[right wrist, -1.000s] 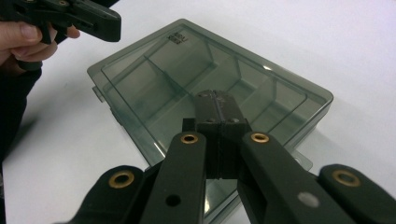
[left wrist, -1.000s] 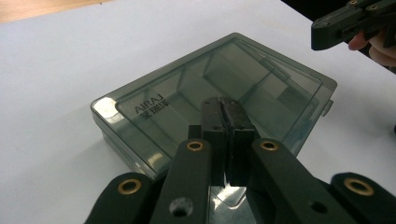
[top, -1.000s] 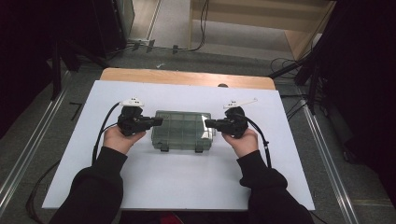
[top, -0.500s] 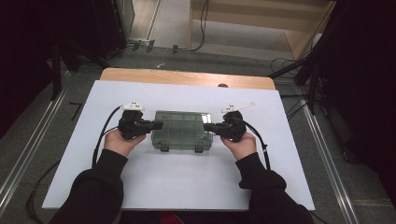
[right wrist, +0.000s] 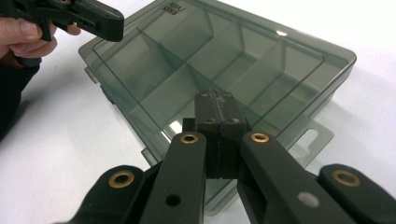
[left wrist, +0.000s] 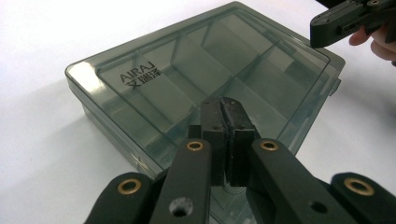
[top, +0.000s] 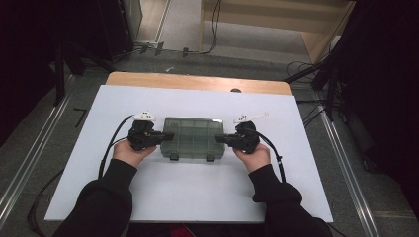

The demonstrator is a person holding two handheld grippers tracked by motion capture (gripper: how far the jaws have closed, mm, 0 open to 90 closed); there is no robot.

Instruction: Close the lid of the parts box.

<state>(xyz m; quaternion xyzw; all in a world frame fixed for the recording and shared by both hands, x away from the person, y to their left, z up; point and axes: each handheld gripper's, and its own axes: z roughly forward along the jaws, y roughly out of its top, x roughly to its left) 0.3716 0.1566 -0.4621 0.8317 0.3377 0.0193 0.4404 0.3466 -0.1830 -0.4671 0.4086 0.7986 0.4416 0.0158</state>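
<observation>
**Closed jaws at both ends of a smoky plastic box**

I am keeping the left hand-held gripper (top: 165,138) and the right hand-held gripper (top: 221,139) pressed shut, gripping nothing, matte black tips resting over the box's ends. The organizer box (top: 191,137), translucent grey with moulded dividers, is lying flat mid-desk (top: 296,163) on smooth white sheeting; cables are trailing across the dark floor (top: 188,54).

I work at a white rectangular tabletop sheet (top: 197,192), laid over a light wooden board (top: 197,81) whose far edge shows beyond it. The grey floor (top: 44,143) runs along both sides, with silver metal rails (top: 29,163) on the left and right. At the far side, black cables (top: 212,29) trail across the floor before a pale wooden cabinet (top: 296,19). Dark black stands (top: 74,34) crowd the far left; the room is dim at its edges.
</observation>
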